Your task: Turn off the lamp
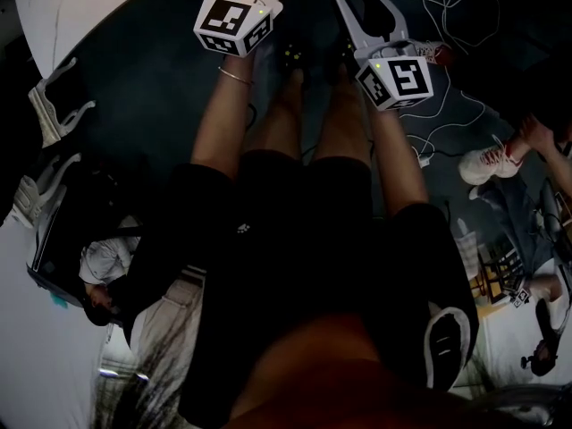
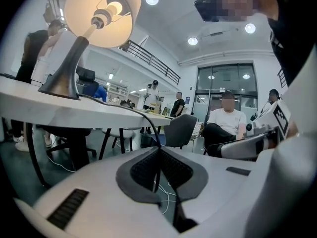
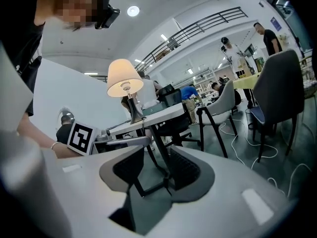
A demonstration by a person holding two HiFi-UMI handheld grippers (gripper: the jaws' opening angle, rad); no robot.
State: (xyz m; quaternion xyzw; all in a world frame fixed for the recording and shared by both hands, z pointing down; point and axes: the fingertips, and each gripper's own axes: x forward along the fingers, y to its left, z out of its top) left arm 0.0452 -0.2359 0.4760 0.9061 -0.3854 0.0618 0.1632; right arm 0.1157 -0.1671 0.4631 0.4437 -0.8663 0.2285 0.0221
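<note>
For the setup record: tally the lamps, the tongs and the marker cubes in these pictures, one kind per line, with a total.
Lamp: 1
Tongs: 2, the left tongs and the right tongs
Marker cubes: 2, one on the left and one on the right
Total: 5

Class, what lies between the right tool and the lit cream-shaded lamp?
The left white tool and the white table's edge lie there, seen in the right gripper view.
</note>
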